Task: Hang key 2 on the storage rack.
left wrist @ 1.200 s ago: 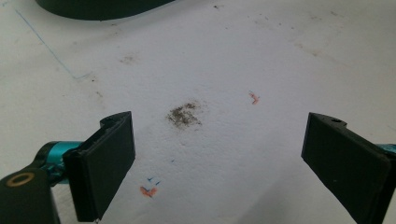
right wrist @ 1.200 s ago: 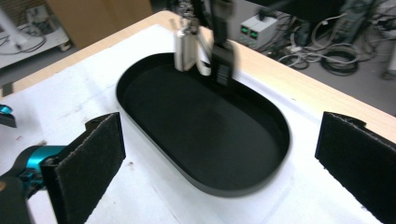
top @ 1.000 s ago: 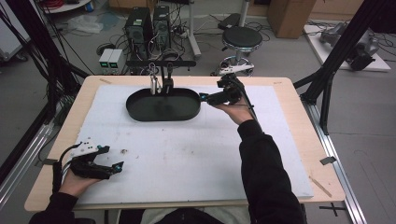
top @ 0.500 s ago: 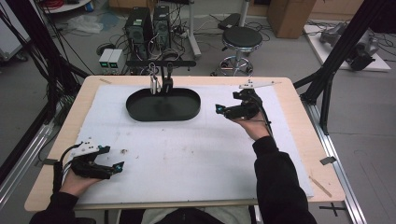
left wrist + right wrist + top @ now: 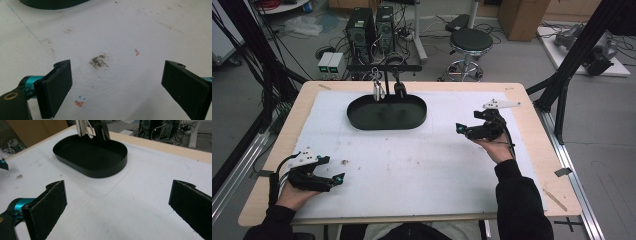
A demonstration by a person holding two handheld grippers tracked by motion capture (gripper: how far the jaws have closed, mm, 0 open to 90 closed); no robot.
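A black oval tray [image 5: 388,125] sits at the back middle of the white mat, and nothing shows inside it. Behind its far rim a pale utensil [image 5: 378,90] and a black utensil [image 5: 399,90] hang from a black bar [image 5: 384,67]. My right gripper [image 5: 466,123] hovers open over the mat to the right of the tray, pointing at it. In the right gripper view, the tray [image 5: 110,170] and the utensils [image 5: 100,128] lie beyond my right gripper [image 5: 118,195], whose jaws stand wide apart. My left gripper [image 5: 333,169] rests open at the front left. In the left gripper view, my left gripper [image 5: 117,75] frames a dark smudge [image 5: 99,61].
The white mat [image 5: 422,165] covers most of the wooden table [image 5: 532,120]. Black frame posts [image 5: 562,100] rise at the table's right and left sides. A stool [image 5: 472,42] and computer cases [image 5: 372,25] stand on the floor behind.
My right gripper has drawn back from the tray's right rim, moving right and nearer the person. The left gripper has stayed in place.
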